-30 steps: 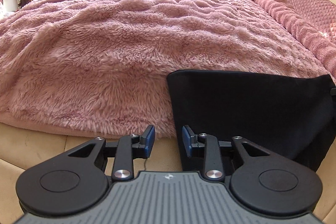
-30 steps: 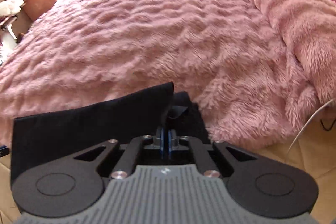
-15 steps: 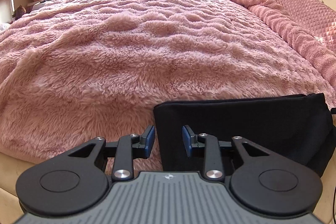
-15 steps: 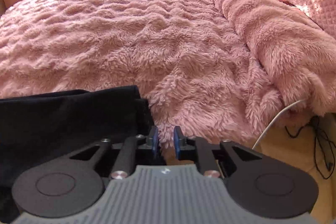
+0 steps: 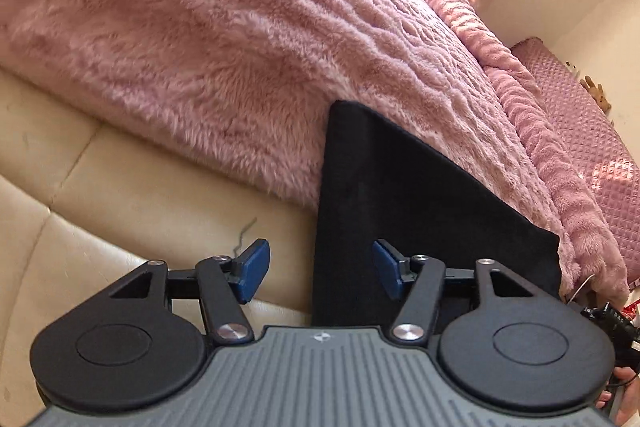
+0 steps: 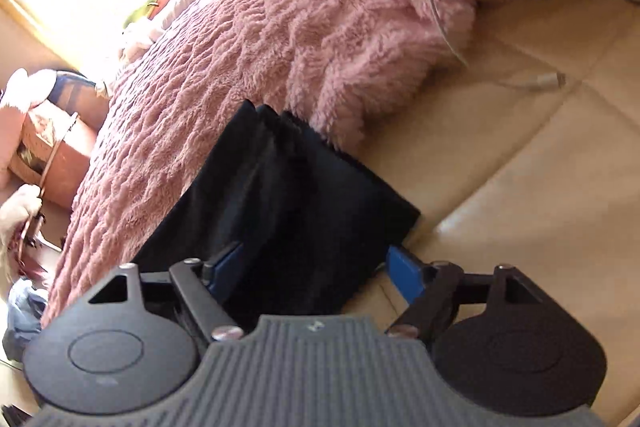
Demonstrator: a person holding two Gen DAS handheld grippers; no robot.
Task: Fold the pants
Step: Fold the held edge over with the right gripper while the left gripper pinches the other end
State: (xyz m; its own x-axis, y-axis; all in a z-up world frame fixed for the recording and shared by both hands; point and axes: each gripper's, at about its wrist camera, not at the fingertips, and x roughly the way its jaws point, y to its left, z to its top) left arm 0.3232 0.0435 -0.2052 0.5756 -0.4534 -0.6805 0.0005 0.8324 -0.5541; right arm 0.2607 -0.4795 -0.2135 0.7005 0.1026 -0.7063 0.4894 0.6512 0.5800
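two grippers show, one per wrist view, both with jaws standing wide and holding nothing. the left gripper [image 5: 320,275] fills the bottom of its frame; its jaws have just been opening, and the left edge of the black pants [image 5: 404,203] lies between the blue pads [image 5: 252,273], though neither pad presses on the cloth. the folded pants sit in the centre and lower right of that frame, partly on the fluffy pink blanket [image 5: 240,39] and hanging down over the cream padded bed edge [image 5: 132,211]. a loose thread [image 5: 242,237] lies on the cream padding just above the left pad. at the far lower right a bit of a hand [image 5: 626,403] shows.

in the right wrist view the right gripper [image 6: 316,277] also sits at the bottom of the frame, its jaws have just been opening too, and the pants [image 6: 296,211] lie in the centre between them, a stack of folded layers showing at the upper end. the left pad [image 6: 226,269] looks close to or against the cloth; the right pad is clear of it. a white cable [image 6: 440,15] trails over the blanket [image 6: 320,19] at upper right onto the cream padding.
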